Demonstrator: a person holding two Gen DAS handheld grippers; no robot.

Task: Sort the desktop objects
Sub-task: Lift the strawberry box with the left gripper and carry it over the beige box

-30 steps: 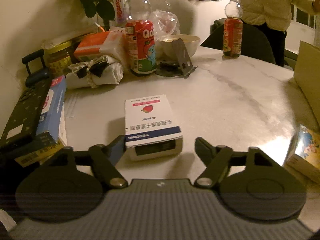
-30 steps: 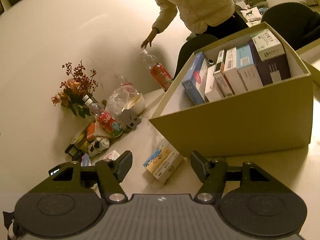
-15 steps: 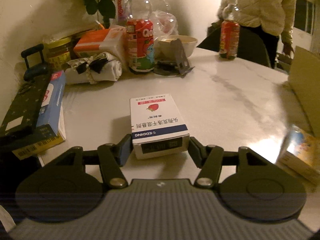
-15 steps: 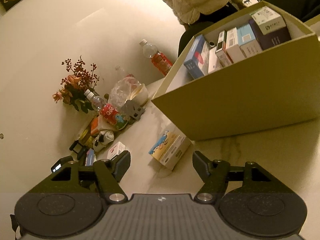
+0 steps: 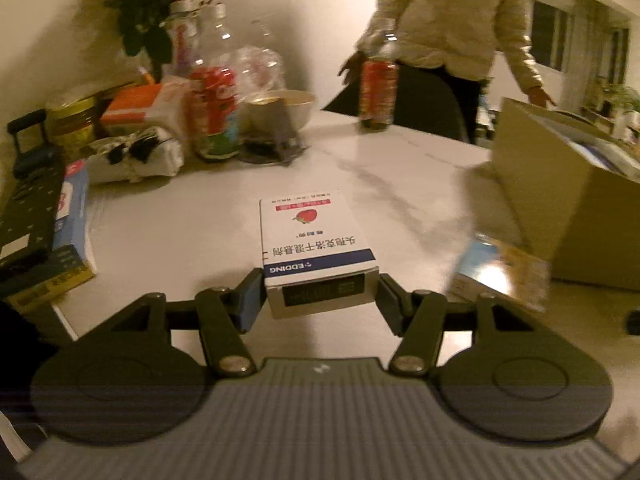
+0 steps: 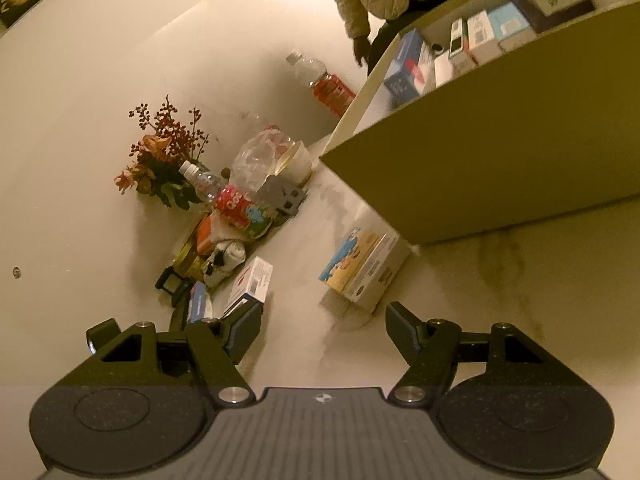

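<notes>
Gripping noted: left gripper (image 5: 322, 298) pinches the near end of the white medicine box (image 5: 314, 246), centre of frame, pads against both sides; lifted or resting on tabletop (image 5: 400, 168) cannot be told. Right gripper (image 6: 322, 330) spread, nothing btwn fingers, cartoon-print box (image 6: 362, 266) just ahead at foot of cardboard box (image 6: 500, 160), frame's upper right. Recommend: keep white box level, clear the carton wall, stand it w/ boxes already inside. Right: centre over cartoon-print box before closing.

Glossy marble-look table (image 5: 400, 168), matt cardboard storage box (image 6: 500, 152), printed paperboard carton (image 5: 316, 240).
</notes>
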